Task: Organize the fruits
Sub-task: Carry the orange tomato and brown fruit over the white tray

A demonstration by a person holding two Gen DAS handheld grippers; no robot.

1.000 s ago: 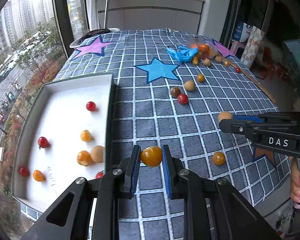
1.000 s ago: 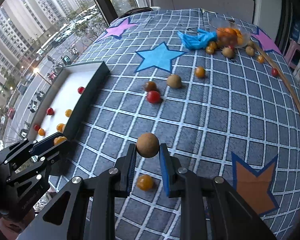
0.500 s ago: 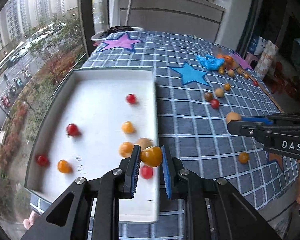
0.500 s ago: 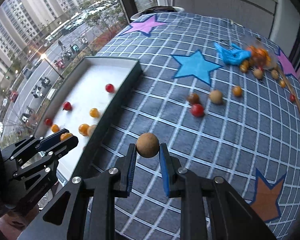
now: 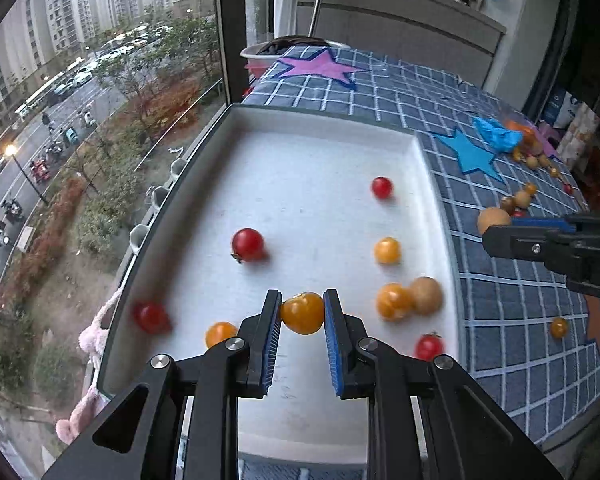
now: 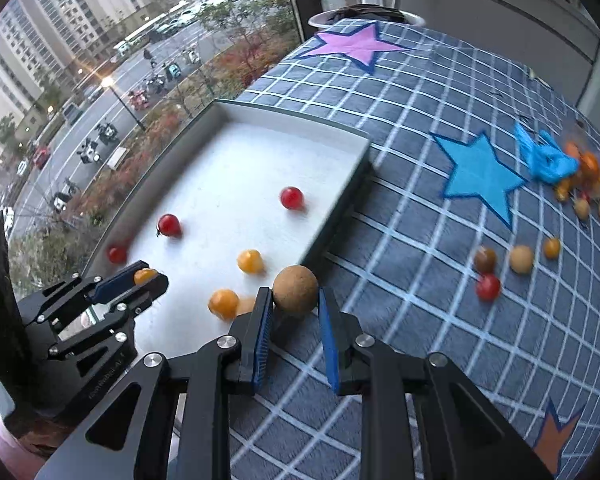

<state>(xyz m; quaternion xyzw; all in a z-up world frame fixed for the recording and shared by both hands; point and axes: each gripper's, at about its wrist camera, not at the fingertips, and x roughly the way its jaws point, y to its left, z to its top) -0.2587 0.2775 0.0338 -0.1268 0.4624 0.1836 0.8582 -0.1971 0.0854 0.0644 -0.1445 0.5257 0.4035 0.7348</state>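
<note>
Both my hands have slid toward the window side of the surface since a second ago. My left gripper [image 5: 302, 314] is now over the white tray [image 5: 324, 122], closed on an orange tomato [image 5: 302, 313]. My right gripper [image 6: 294, 300] is closed on a brown round fruit [image 6: 295, 289], right at the tray's near corner, not quite inside. The left gripper is further in, so I think it can drop first. The right must go a bit more to the window side.
</note>
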